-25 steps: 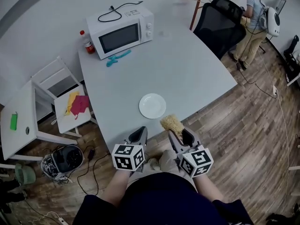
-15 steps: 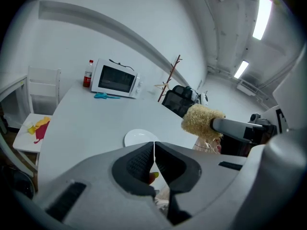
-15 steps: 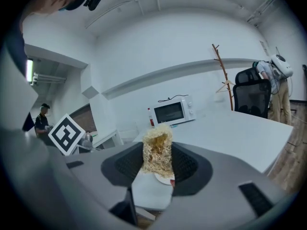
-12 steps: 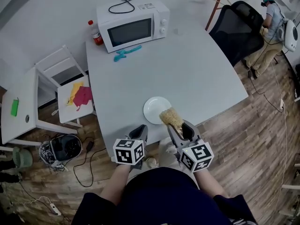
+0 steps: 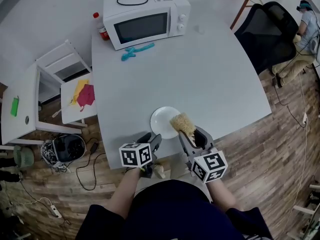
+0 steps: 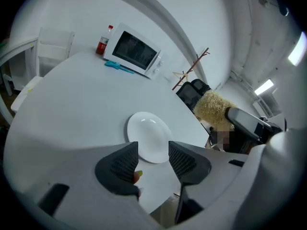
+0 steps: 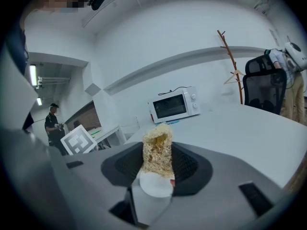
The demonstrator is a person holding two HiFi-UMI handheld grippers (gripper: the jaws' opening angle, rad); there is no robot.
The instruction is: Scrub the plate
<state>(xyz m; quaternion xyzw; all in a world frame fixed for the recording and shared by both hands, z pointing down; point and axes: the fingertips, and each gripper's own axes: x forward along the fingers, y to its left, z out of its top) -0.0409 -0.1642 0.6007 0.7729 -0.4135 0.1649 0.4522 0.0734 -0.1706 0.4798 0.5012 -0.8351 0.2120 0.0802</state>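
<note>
A white plate (image 5: 164, 121) lies near the front edge of the grey table (image 5: 200, 79). My right gripper (image 5: 191, 134) is shut on a yellow fibrous scrubber (image 5: 183, 123), which hangs over the plate's near right rim. The right gripper view shows the scrubber (image 7: 157, 147) pinched between the pads, with the plate (image 7: 154, 186) below it. My left gripper (image 5: 151, 140) sits at the table's front edge, just short of the plate. Its jaws are opening with nothing between them. In the left gripper view the plate (image 6: 148, 137) lies just beyond the left gripper (image 6: 153, 157), and the scrubber (image 6: 214, 110) is at the right.
A white microwave (image 5: 146, 18), a red bottle (image 5: 103, 32) and a teal tool (image 5: 136, 50) stand at the table's far side. A white chair with yellow and pink cloths (image 5: 82, 95) is on the left. A black office chair (image 5: 267, 31) and a person (image 5: 306, 29) are at the far right.
Both grippers have moved forward to the plate, bringing the scrubber over its near rim. The left gripper's jaws have gone from shut to apart.
</note>
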